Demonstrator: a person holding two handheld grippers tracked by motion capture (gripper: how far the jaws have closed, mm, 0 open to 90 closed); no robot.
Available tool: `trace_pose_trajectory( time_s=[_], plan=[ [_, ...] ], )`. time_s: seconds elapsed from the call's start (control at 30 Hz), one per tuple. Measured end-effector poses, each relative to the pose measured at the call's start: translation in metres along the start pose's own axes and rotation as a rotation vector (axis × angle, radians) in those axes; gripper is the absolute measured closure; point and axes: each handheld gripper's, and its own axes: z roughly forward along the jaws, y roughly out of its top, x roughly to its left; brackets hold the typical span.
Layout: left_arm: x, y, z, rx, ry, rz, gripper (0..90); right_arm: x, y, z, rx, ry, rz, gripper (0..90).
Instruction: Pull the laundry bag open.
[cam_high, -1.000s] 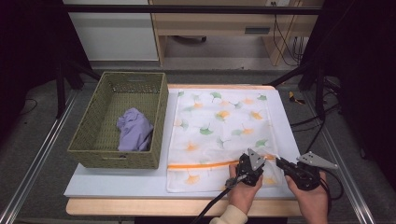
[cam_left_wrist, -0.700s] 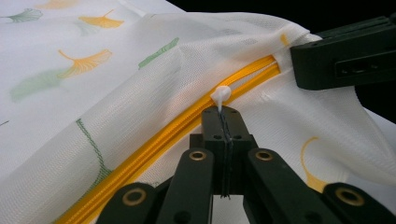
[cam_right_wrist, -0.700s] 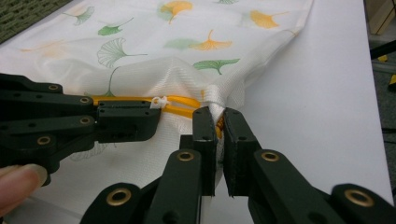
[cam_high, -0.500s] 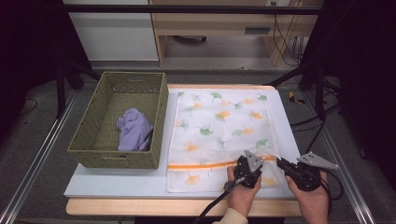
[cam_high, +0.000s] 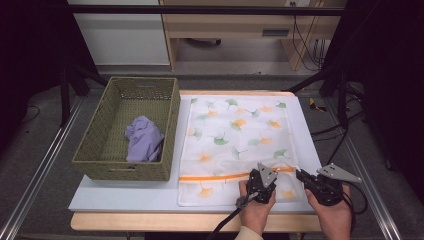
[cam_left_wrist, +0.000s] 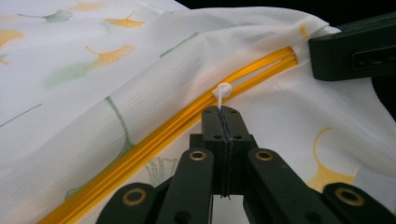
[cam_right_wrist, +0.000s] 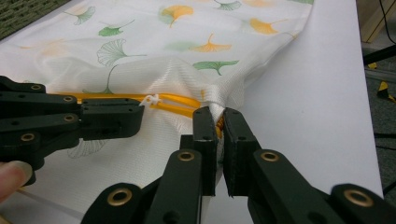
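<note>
Wicker basket, perhaps lilac cloth inside

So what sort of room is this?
Probably a lab or workshop, not a home: a white table framed by metal rails, loose cables on the floor, plain desk behind.

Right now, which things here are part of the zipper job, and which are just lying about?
In the job:
- mesh bag
- orange zipper
- white zipper pull, pinched by the left gripper
- right gripper, shut on the bag's edge

Lying about:
- basket
- purple cloth in it
</note>
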Motion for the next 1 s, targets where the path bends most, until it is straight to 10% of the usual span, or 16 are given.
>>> trace_pose_trajectory(
  time_s=[0.6, 1.0],
  plan=[
    [0.012, -0.002, -0.019, 0.019, 0.046, 0.052, 89.9, 0.000, -0.001, -0.005, -0.004, -0.014, -0.001, 85.3],
    [0.028, -0.006, -0.031, 0.019, 0.065, -0.010, 89.9, 0.001, 0.000, -0.007, -0.009, -0.029, -0.003, 85.3]
  ],
)
